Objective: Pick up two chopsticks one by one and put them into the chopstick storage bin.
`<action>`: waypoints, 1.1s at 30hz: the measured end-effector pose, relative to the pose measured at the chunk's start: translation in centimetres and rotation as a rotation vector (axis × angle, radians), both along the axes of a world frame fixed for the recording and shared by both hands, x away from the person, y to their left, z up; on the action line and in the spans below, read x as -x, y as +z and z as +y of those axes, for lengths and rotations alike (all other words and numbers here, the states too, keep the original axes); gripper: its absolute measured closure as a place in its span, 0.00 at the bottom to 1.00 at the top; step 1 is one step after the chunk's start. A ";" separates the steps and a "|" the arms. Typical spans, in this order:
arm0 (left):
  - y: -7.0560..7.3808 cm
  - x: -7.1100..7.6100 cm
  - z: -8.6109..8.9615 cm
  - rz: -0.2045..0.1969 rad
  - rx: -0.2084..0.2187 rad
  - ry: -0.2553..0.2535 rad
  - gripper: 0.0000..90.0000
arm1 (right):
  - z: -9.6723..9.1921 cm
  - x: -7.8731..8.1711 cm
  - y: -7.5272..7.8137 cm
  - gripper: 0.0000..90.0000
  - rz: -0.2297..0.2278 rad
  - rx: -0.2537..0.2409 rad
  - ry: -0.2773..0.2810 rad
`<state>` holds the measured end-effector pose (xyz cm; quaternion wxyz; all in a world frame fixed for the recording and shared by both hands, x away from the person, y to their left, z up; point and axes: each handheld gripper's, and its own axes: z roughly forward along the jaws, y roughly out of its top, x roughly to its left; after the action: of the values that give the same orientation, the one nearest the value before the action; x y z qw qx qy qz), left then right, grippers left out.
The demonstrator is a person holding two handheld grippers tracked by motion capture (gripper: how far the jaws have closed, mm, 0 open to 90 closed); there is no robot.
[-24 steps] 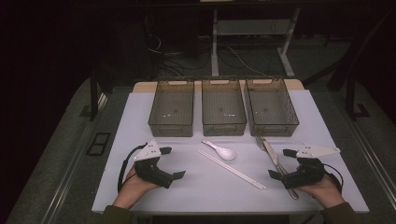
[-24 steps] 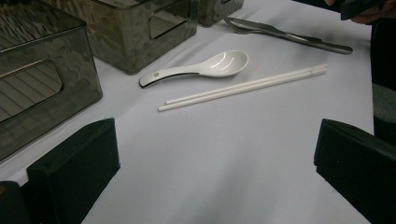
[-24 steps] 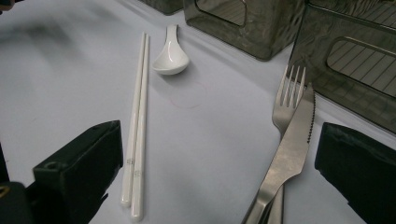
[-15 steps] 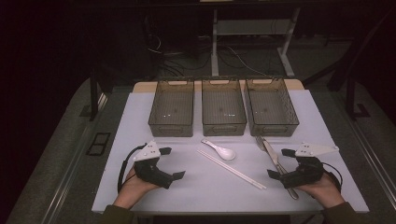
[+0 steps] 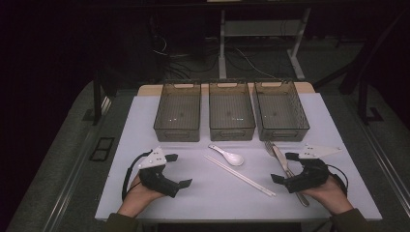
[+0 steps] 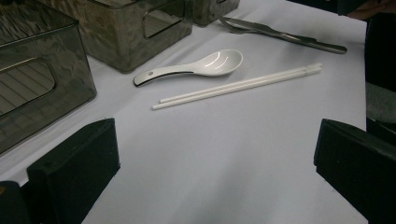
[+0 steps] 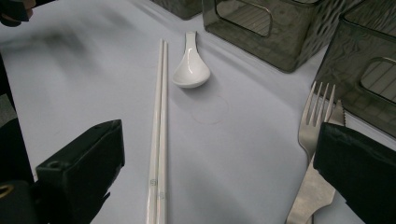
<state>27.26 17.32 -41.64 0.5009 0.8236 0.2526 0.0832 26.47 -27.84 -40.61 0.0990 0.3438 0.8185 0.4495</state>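
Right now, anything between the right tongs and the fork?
Nothing visible. The right tongs stand open right at the fork, whose handle runs under one jaw beside the knife. The chopsticks lie off to the side.

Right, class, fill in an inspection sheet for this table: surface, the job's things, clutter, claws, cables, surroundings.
Surface: white table top, flat and bare at the front.
Job's things: white spoon, pair of chopsticks, fork and knife lying flat; three empty bins in a row behind.
Clutter: nothing seen.
Claws: left claw open, holding nothing; right claw open, over the knife.
Cables: one trails from each claw; more on the floor behind.
Surroundings: dark room, table legs beyond.
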 end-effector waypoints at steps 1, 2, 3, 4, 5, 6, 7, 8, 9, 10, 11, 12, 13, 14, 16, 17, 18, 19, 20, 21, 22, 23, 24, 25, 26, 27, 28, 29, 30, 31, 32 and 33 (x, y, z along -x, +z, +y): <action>0.0 0.0 0.0 0.000 0.000 0.000 0.00 | 0.1 -0.1 0.0 0.02 0.001 0.000 0.003; 0.0 0.0 0.0 0.000 0.000 0.001 0.00 | 0.2 -0.1 0.0 0.02 0.003 0.002 0.007; 0.0 0.0 0.0 0.000 0.000 0.000 0.00 | 0.3 -0.2 0.0 0.02 0.004 0.003 0.006; -0.1 0.0 0.0 0.001 -0.002 -0.002 0.00 | 0.4 -0.2 0.0 0.02 0.002 0.005 0.010; -0.1 0.0 0.0 0.003 0.000 0.000 0.00 | 0.5 -0.2 0.0 0.02 0.006 0.005 0.010; -0.1 0.0 0.0 0.005 0.001 -0.001 0.00 | 0.6 -0.3 0.0 0.02 0.006 0.008 0.014; -0.1 0.0 0.0 0.005 0.002 -0.001 0.00 | 0.7 -0.3 0.0 0.02 0.007 0.008 0.014; -0.1 0.0 -0.1 0.004 0.001 -0.002 0.00 | 0.8 -0.4 0.0 0.02 0.010 0.010 0.017; -0.1 0.0 -0.1 0.004 0.002 -0.004 0.00 | 0.9 -0.4 0.0 0.02 0.011 0.010 0.019; -0.1 0.0 -0.1 0.003 0.003 -0.005 0.00 | 1.0 -0.5 0.0 0.02 0.012 0.012 0.022; -0.1 0.0 0.0 0.003 0.005 -0.003 0.00 | 1.1 -0.5 0.0 0.02 0.013 0.010 0.023; -0.1 0.0 0.0 0.004 0.006 -0.002 0.00 | 1.2 -0.6 0.1 0.02 0.011 0.010 0.023; -0.1 0.0 0.0 0.004 0.010 0.000 0.00 | 1.3 -0.7 0.1 0.02 0.011 0.006 0.023; -0.1 0.0 0.0 0.003 0.012 0.001 0.00 | 1.4 -0.7 0.1 0.02 0.012 0.004 0.021; -0.1 0.0 0.1 0.004 0.013 0.000 0.00 | 1.6 -0.8 0.1 0.02 0.015 0.001 0.024; -0.1 0.0 0.1 0.002 0.013 0.000 0.00 | 1.6 -0.9 0.1 0.02 0.016 0.002 0.025; -0.1 0.0 0.0 0.003 0.014 0.000 0.00 | 1.7 -0.9 0.0 0.02 0.012 0.003 0.026; -0.1 0.0 0.0 0.003 0.015 -0.001 0.00 | 1.8 -1.0 0.1 0.02 0.016 0.004 0.027; -0.1 0.0 0.0 0.003 0.015 -0.001 0.00 | 1.9 -1.0 0.1 0.02 0.017 0.003 0.028; -0.1 0.0 0.0 0.003 0.015 -0.001 0.00 | 2.0 -1.0 0.1 0.02 0.010 0.002 0.031; -0.1 0.0 0.0 0.005 0.013 -0.002 0.00 | 2.1 -1.1 0.1 0.02 0.012 0.003 0.030; -0.1 0.0 0.0 0.005 0.013 -0.001 0.00 | 2.2 -1.1 0.1 0.02 0.018 0.000 0.033; -0.1 0.0 0.0 0.005 0.014 -0.001 0.00 | 2.4 -1.2 0.1 0.02 0.015 0.004 0.039; -0.1 0.0 0.0 0.005 0.014 -0.002 0.00 | 2.4 -1.2 0.1 0.02 0.015 0.004 0.039; -0.1 0.0 0.0 0.005 0.012 -0.003 0.00 | 2.5 -1.2 0.1 0.02 0.017 0.002 0.040; -0.1 0.0 0.0 0.004 0.014 -0.002 0.00 | 2.6 -1.2 0.2 0.02 0.018 0.001 0.037; -0.1 0.0 0.0 0.006 0.014 -0.003 0.00 | 2.6 -1.3 0.2 0.02 0.021 0.003 0.040; -0.1 0.0 0.0 0.007 0.015 -0.003 0.00 | 2.7 -1.3 0.1 0.02 0.020 0.002 0.043; -0.1 0.0 0.0 0.007 0.015 -0.004 0.00 | 2.8 -1.3 0.1 0.02 0.019 0.002 0.045; -0.1 0.0 -0.1 0.007 0.015 -0.004 0.00 | 2.9 -1.3 0.1 0.02 0.022 0.003 0.044; -0.1 0.0 -0.1 0.007 0.015 -0.005 0.00 | 3.0 -1.4 0.1 0.02 0.021 0.001 0.048; -0.1 0.0 -0.1 0.006 0.014 -0.005 0.00 | 3.1 -1.4 0.1 0.02 0.021 0.001 0.048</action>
<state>27.27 17.26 -41.74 0.5063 0.8208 0.2529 0.0776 27.88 -24.78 -40.47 0.0797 0.3289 0.8278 0.4475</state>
